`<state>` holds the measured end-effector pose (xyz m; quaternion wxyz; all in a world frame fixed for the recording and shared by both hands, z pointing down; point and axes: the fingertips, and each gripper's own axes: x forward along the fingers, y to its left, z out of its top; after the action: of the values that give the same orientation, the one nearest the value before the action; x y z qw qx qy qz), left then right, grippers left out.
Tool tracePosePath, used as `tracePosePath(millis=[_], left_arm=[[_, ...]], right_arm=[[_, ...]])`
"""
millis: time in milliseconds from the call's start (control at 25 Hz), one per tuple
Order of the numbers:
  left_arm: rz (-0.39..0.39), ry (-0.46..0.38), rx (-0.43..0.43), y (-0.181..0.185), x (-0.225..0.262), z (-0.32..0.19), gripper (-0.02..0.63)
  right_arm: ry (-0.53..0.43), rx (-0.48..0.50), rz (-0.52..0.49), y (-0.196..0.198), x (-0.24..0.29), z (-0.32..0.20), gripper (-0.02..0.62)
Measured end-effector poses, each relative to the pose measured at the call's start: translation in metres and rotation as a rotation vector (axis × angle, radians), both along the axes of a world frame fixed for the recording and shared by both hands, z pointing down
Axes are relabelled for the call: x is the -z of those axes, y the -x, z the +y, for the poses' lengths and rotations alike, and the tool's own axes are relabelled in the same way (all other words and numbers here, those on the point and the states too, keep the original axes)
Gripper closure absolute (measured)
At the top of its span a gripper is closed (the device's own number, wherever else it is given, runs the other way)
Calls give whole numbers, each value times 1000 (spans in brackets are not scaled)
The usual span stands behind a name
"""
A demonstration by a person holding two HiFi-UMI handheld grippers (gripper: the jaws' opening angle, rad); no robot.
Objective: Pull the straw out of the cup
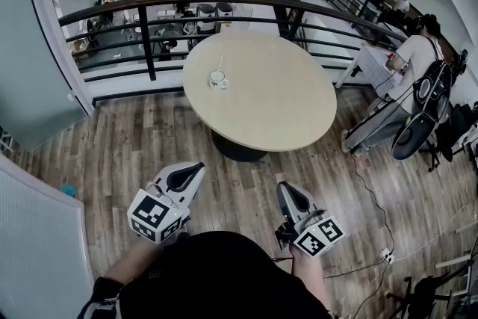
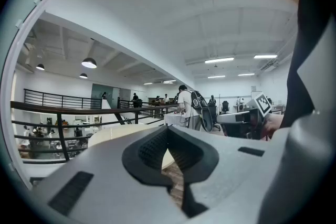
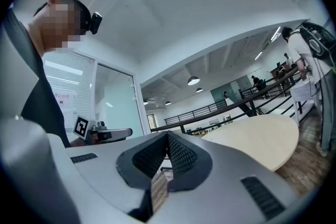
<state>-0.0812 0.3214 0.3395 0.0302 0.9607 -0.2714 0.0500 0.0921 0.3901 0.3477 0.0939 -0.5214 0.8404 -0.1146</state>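
The straw [image 1: 220,64] stands nearly upright in the cup [image 1: 216,78], a thin pale stick that is hard to pick out against the top of the bench [image 1: 284,101]. The cup sits alone on the bench, well ahead of both pairs of jaws and slightly to the left of the left pair; neither gripper view shows it clearly.

The left gripper [image 1: 196,171] and the right gripper [image 1: 287,190] are held close to the person's body over the wooden floor [image 1: 239,198], well apart from the bench. Both pairs of jaws are closed tip to tip with nothing between them.

The task looks not yet begun, so the risks lie in the approach:
- Jaws brought in closed would probably nudge the cup, and a small cup like this could tip or slide.
- The straw is slim, so the jaws could close beside it or pinch it flat.
- If only one gripper pulls, the cup may lift with the straw unless the other steadies it.
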Motion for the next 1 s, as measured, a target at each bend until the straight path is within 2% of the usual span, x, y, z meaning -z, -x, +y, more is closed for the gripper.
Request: tracePosePath(millis=[200, 400, 600, 760, 1000], left_arm=[[6, 1, 3, 1, -1, -2, 598], [15, 0, 1, 17, 0, 0, 598], [4, 3, 21, 58, -3, -8, 598], [5, -5, 32, 94, -3, -12, 598], [9, 7, 67, 144, -6, -15, 598]], right_arm=[[4, 1, 3, 1, -2, -2, 577], [-17, -2, 53, 20, 3, -7, 575], [-46, 17, 36, 59, 9, -20, 575], [-26, 40, 7, 95, 2, -29, 575], [1, 71, 27, 145, 2, -37, 575]])
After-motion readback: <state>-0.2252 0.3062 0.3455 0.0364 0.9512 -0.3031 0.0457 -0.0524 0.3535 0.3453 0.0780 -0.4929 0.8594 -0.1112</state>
